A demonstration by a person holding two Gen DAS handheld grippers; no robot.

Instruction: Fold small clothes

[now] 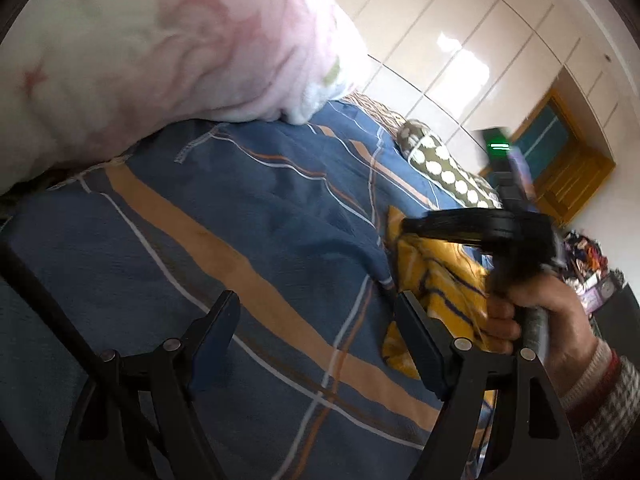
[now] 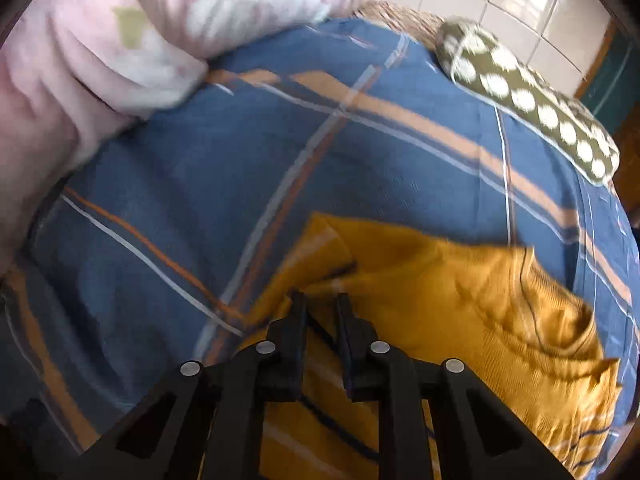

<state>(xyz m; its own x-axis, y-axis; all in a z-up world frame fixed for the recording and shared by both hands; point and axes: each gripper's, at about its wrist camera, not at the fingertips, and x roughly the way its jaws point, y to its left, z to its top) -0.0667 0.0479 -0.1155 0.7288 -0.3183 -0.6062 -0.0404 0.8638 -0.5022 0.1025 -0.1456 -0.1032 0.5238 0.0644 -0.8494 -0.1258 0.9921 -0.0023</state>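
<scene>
L tongs (image 1: 316,312) first: from the left wrist view I've got them spread wide, nothing between the fingers, hovering over the blue plaid bedspread (image 1: 224,208) w/ the yellow striped garment (image 1: 436,280) just to their right, the right finger's tip at the cloth edge but not gripping it. That view also shows my right hand (image 1: 536,312) on the other rig's handle, right above the garment, plus the pink blanket (image 1: 160,40) far left and the polka-dot pillow (image 1: 444,168) far right. R tongs (image 2: 320,300) in the right wrist view: nearly closed, narrow gap, w/ yellow fabric (image 2: 440,288) under and around the tips; looks like they're pinching a fold, but blur means I can't tell for sure. Risk as I see it: if that pinch is shallow or only catches one layer, the cloth slips or drags into a bunch when I lift; also the L finger could snag the bedspread instead of the garment. Only the right view shows the garment's crumpled spread and ribbed hem; only the left shows how apart the two rigs sit.
</scene>
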